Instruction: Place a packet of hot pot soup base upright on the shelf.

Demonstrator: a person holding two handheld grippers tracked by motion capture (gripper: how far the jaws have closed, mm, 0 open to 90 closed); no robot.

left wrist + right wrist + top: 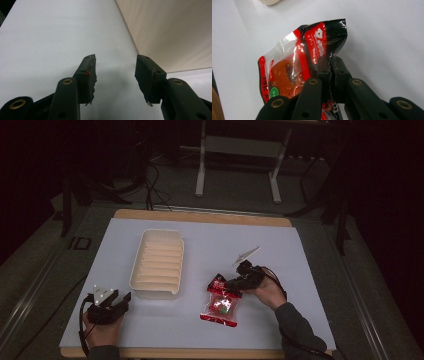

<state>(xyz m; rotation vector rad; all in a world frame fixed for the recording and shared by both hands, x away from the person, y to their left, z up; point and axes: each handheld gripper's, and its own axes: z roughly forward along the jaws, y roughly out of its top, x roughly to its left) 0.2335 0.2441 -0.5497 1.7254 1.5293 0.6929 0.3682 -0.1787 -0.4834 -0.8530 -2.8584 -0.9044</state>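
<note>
- The right tool is clenched on a red-and-clear snack packet — its jaws pinch the packet's black-and-red printed top edge, pressed together with the film between them.
- In the right gripper view the right tool grips that crumpled top edge, and the snack packet fans out up and to the left of the jaws, an orange ring-shaped snack visible through the clear window.
- In the high view the packet lies on the white counter, right of centre, with its long axis running from the gripped end near the tool down toward the person's edge; the lower end with its red seal points at the near edge.
- The gripped end looks a little raised, though how much of the packet is off the counter cannot be told.
- The left tool rests near the front left corner of the counter, released — its jaws stand apart with nothing between them.
- In the left gripper view the left tool points along the bare counter beside the outer wall of a cream ribbed tray.
- That tray sits left of the packet, well apart from it, its long axis running away from the person.
</note>
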